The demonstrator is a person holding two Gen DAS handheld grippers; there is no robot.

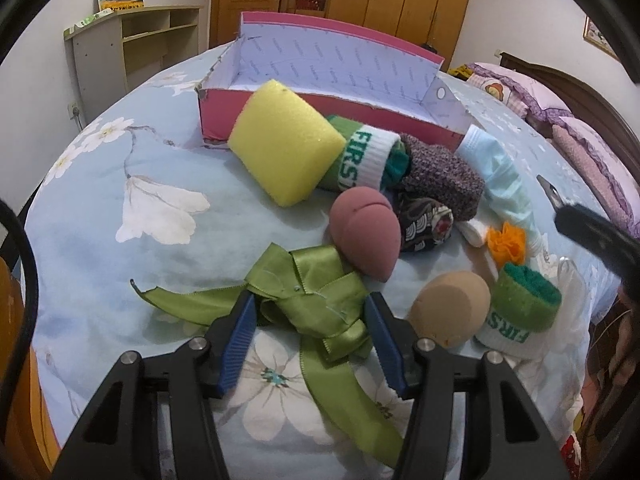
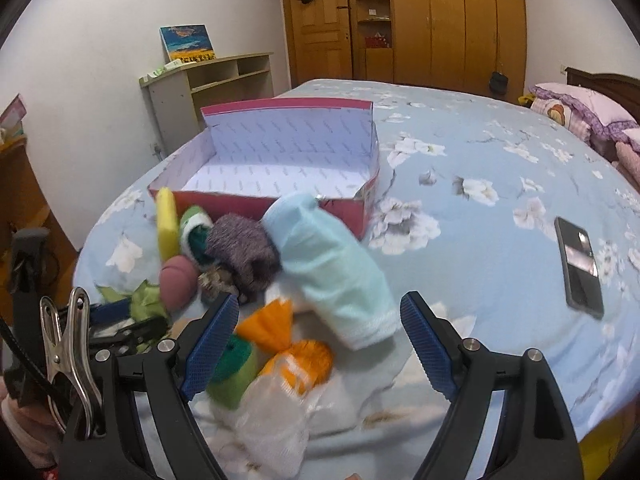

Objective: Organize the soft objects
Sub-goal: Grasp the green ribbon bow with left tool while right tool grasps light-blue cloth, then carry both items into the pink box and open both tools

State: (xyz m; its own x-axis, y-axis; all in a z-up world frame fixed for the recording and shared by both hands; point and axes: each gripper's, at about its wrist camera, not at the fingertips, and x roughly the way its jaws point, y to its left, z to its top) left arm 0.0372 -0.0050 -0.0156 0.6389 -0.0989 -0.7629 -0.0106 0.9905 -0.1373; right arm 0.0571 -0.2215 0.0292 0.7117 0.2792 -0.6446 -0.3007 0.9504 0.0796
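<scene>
A pile of soft things lies on the bed before an empty pink box (image 1: 304,116) (image 2: 280,200). My left gripper (image 1: 310,320) is open, its blue pads either side of a green ribbon bow (image 1: 316,300). Beyond it lie a yellow sponge (image 1: 284,144), a pink egg sponge (image 1: 366,232), a beige egg sponge (image 1: 450,306), rolled green-white socks (image 1: 372,156), a purple knit piece (image 1: 440,176) and a light blue cloth (image 1: 500,180). My right gripper (image 2: 316,332) is open over an orange mesh pouf (image 2: 292,344), close to the light blue cloth (image 2: 332,264).
A black phone (image 2: 580,268) lies on the floral blue bedspread (image 2: 480,240) to the right. Pillows (image 2: 576,112) sit at the headboard. A shelf unit (image 1: 132,48) and wooden wardrobes (image 2: 440,20) stand behind. A metal clip (image 2: 68,344) hangs at the right view's left edge.
</scene>
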